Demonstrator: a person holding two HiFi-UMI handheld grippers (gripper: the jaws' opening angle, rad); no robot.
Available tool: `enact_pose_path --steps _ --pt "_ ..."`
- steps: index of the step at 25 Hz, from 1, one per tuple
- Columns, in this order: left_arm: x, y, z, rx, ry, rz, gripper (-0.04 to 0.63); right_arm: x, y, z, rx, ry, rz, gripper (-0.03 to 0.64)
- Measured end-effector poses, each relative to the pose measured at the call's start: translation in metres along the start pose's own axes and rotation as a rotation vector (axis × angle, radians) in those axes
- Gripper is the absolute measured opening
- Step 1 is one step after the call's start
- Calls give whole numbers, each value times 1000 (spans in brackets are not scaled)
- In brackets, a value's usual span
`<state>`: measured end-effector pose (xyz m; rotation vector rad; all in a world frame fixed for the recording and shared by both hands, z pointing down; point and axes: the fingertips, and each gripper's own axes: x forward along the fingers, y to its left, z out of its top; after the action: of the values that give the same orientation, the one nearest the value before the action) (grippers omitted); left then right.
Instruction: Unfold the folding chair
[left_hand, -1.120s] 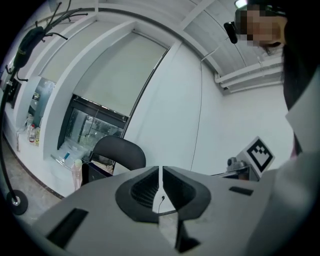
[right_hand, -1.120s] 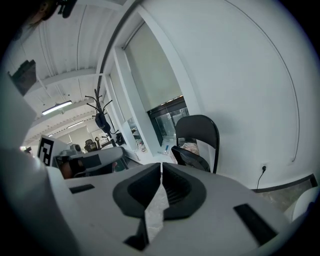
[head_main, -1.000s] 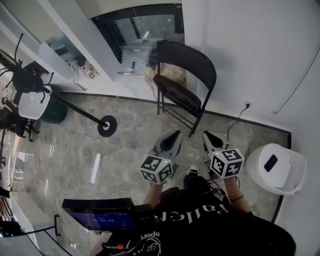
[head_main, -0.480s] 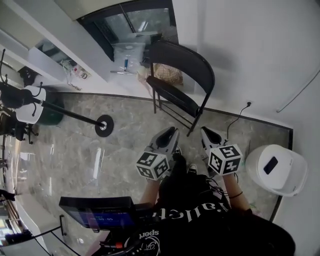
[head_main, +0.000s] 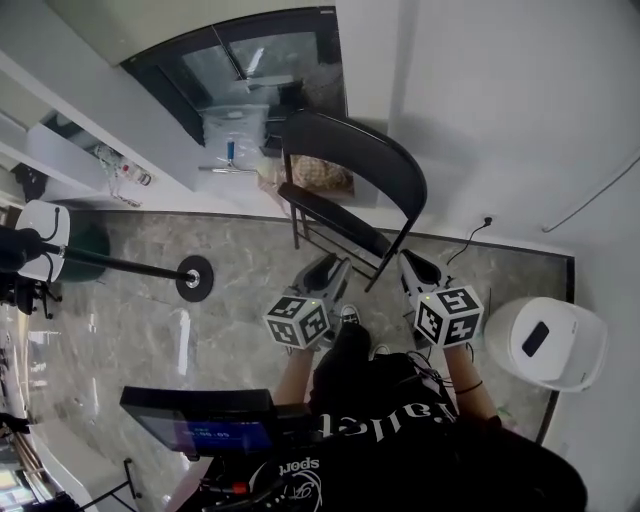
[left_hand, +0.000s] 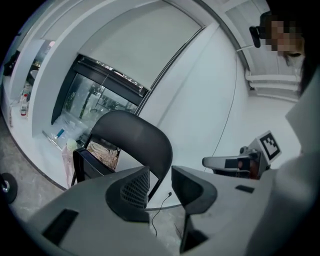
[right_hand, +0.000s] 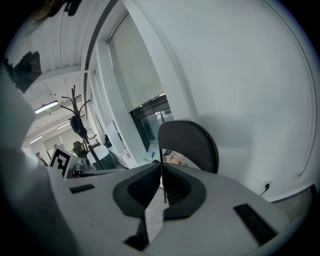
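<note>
A black folding chair (head_main: 352, 168) stands against the white wall, with its curved backrest at the top and its seat (head_main: 330, 222) looking tilted rather than level. My left gripper (head_main: 334, 266) hangs just short of the seat's front edge. Its jaws have just been opening and now stand apart with nothing between them. In the left gripper view the backrest (left_hand: 131, 140) shows beyond that gripper (left_hand: 161, 174). My right gripper (head_main: 411, 262) is by the chair's right legs, shut and empty. In the right gripper view it (right_hand: 161, 169) points at the backrest (right_hand: 192, 145).
A white round bin (head_main: 550, 340) stands on the floor at the right. A wall socket (head_main: 488, 220) with a cable lies behind the chair's right side. A coat stand's base (head_main: 192, 277) sits to the left. Behind the chair are a bag (head_main: 322, 172) and a dark glass panel (head_main: 260, 70).
Both grippers have moved forward toward the chair, which now sits closer. The left gripper has sunk a little.
</note>
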<state>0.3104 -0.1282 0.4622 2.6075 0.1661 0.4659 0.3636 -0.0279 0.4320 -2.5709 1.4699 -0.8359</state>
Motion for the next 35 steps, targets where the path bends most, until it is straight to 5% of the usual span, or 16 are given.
enact_pose_path --steps 15,24,29,35 --pt "51 114 -8 -180 116 65 160 104 -27 92 -151 57 60 26" --pt "96 154 -6 -331 55 214 184 164 -58 136 -313 152 202 117" --pt "117 161 -25 -431 37 304 192 184 -86 140 -295 257 288 209" --pt "132 171 -57 -579 -4 371 210 201 -100 139 -318 339 386 213"
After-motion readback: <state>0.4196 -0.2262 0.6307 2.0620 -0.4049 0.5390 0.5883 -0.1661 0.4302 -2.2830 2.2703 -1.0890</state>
